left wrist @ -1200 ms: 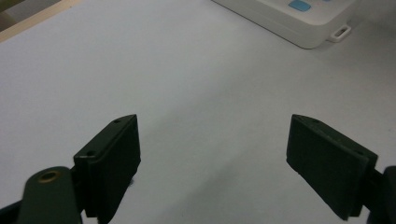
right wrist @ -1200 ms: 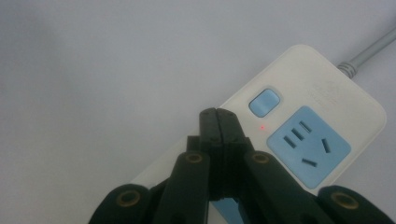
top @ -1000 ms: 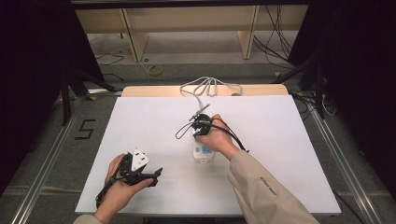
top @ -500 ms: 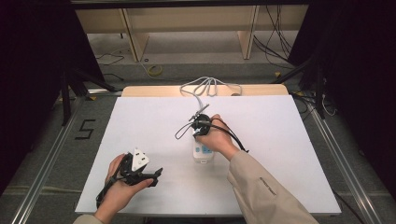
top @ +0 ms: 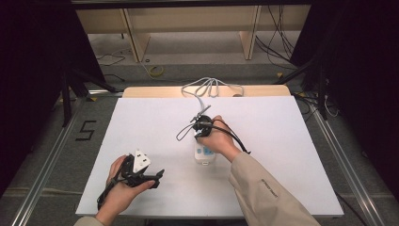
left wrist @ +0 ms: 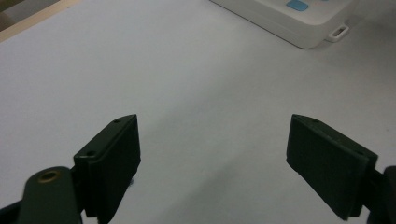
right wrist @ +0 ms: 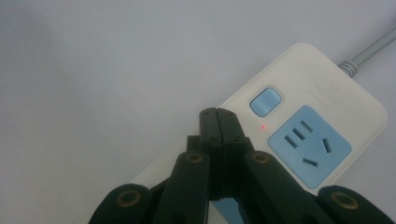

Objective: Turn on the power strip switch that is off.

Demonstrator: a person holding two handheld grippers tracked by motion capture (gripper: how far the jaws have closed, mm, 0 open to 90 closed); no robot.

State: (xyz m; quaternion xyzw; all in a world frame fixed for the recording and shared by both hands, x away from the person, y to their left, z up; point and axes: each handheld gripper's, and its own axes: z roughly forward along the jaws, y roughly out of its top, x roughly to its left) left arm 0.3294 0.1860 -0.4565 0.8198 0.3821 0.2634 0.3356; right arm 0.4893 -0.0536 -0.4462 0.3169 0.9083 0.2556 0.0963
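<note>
Right gripper is sitting with its jaws pressed fully together, nothing between them, tips hovering over the power strip just beside the blue button; can't tell if the tips are actually touching the casing. A small red light is glowing next to that button, and a blue socket is lying just past it. The grey cord is leaving the strip's far end.

In the high view the right gripper is sitting in the right hand over the top end of the power strip, which is lying near the middle of the white table. The cord is running up to the table's far edge and looping there. The beige sleeve is coming in from the bottom.

Left gripper is spreading its jaws wide apart, gripping nothing, bare table between them; a corner of the power strip is showing farther off at top. In the high view the left gripper is resting in the left hand near the front-left of the table, well apart from the strip, with a grey three-cornered plate on top.
</note>
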